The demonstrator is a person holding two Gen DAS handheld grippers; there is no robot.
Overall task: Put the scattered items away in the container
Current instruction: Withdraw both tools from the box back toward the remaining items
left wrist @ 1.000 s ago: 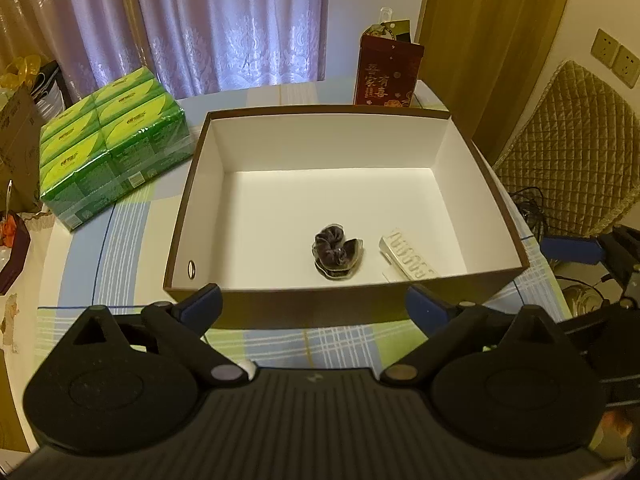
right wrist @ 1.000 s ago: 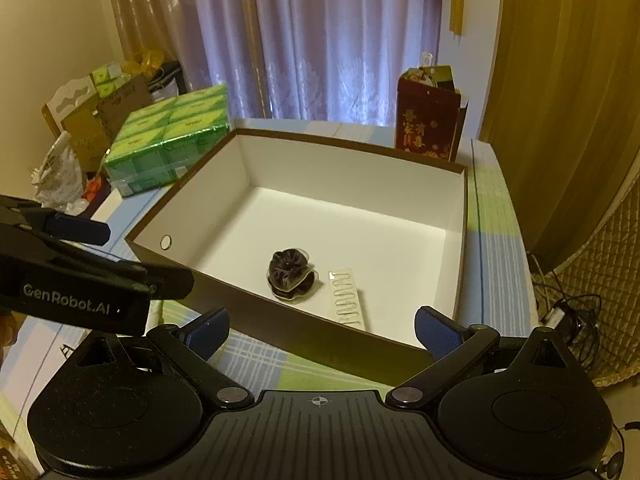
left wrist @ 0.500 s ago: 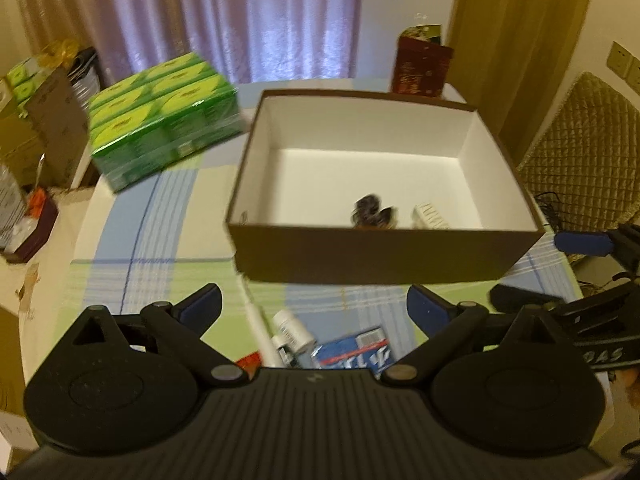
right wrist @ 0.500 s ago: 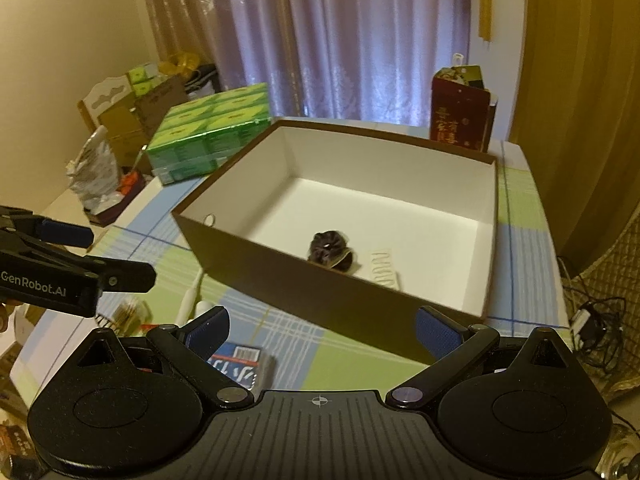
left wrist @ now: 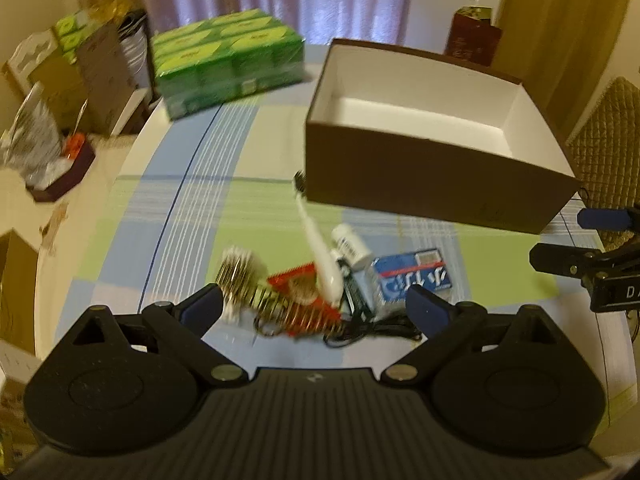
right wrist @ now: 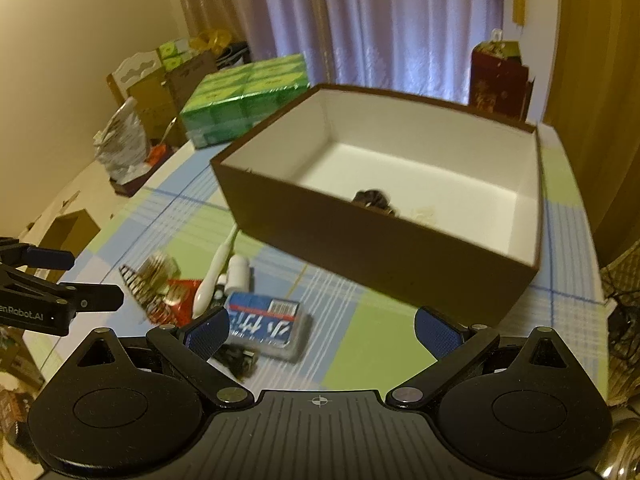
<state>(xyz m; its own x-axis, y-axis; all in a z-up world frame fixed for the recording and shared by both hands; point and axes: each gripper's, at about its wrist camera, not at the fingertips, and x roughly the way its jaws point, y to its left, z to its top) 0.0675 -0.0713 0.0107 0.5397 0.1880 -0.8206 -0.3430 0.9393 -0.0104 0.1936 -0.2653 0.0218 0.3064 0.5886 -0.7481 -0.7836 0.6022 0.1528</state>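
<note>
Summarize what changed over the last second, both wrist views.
Both grippers pulled back from over the box, so the pile on the tablecloth in front of it now shows: toothbrush, small white bottle, blue packet, red packet. Left gripper and right gripper stayed open and empty; nothing grabbed or released. Box unmoved, dark scrunchie still inside.
</note>
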